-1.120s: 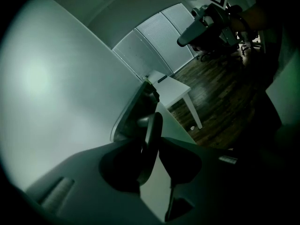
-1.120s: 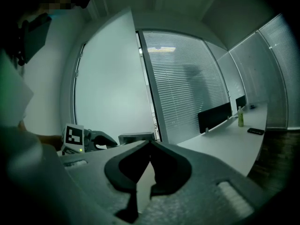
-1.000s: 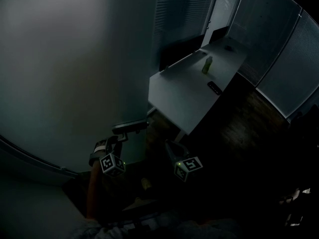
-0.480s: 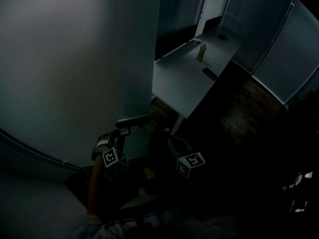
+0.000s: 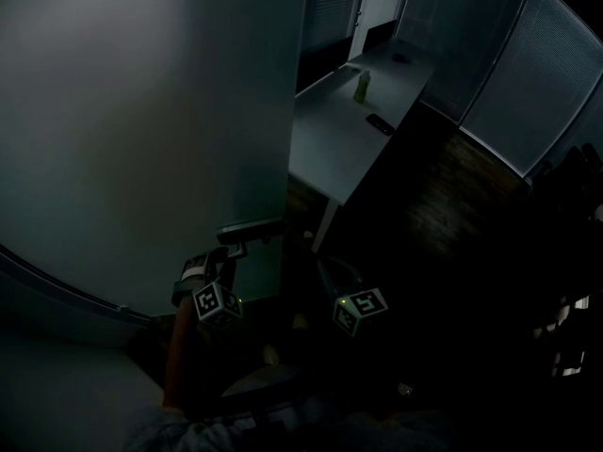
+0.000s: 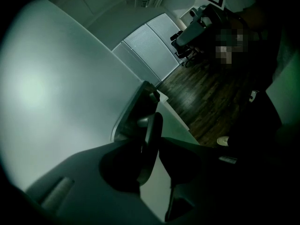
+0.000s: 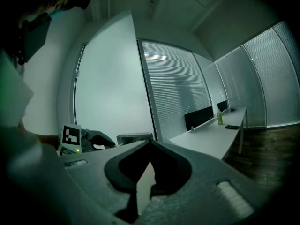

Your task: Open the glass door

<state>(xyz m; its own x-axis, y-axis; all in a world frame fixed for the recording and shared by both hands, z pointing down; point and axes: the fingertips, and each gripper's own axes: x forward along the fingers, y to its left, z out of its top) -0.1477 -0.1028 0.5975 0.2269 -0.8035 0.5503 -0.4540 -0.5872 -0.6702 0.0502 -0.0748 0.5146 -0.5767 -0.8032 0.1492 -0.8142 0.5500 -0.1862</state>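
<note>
support: white desk (image 5: 330, 149) | on it: green bottle (image 5: 362, 86) (upright), dark flat device (image 5: 380, 124) | floor (image 5: 452, 191): dark wood

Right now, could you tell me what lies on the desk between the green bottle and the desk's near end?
A small black device, close to the green bottle; the desk is otherwise bare there, in the head view.
</note>
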